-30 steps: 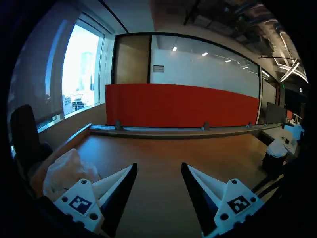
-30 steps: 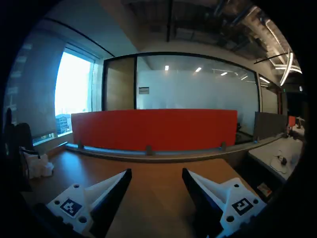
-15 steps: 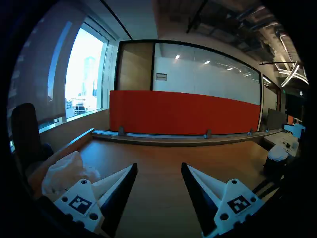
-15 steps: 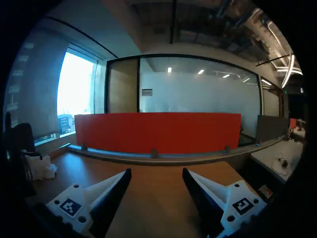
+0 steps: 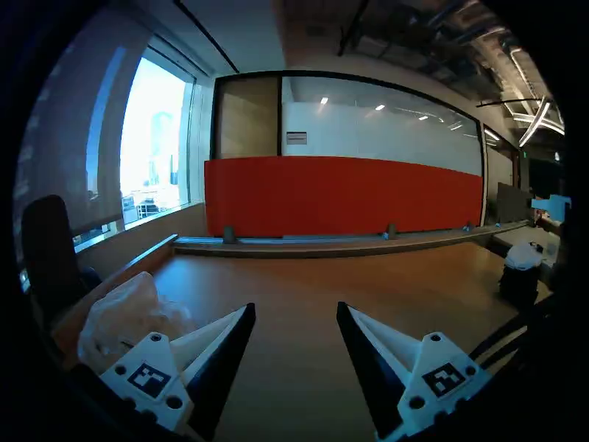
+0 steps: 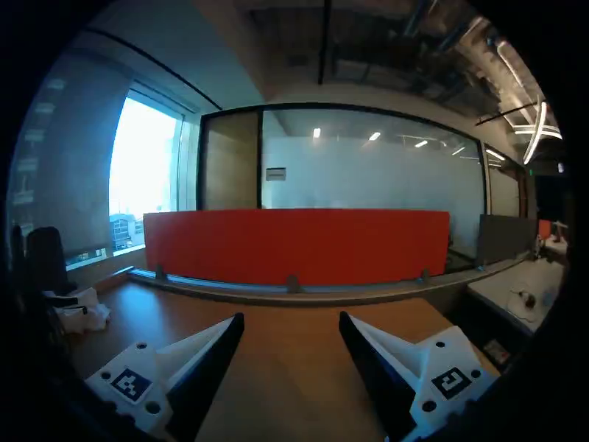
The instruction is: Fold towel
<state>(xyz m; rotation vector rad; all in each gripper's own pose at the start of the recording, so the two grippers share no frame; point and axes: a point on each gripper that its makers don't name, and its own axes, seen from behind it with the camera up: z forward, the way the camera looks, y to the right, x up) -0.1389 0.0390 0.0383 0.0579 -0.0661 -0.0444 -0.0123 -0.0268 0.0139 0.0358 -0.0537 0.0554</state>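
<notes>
Left gripper [image 5: 294,306] and right gripper [image 6: 291,317] are held spread over the wooden desk [image 5: 309,280]. The white towel [image 5: 121,317] is bunched up, so no long axis can be told.

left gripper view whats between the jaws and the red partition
In the left gripper view, just bare wooden tabletop runs from the open left gripper to the grey rail under the red partition. The crumpled white towel lies off to the side.
</notes>
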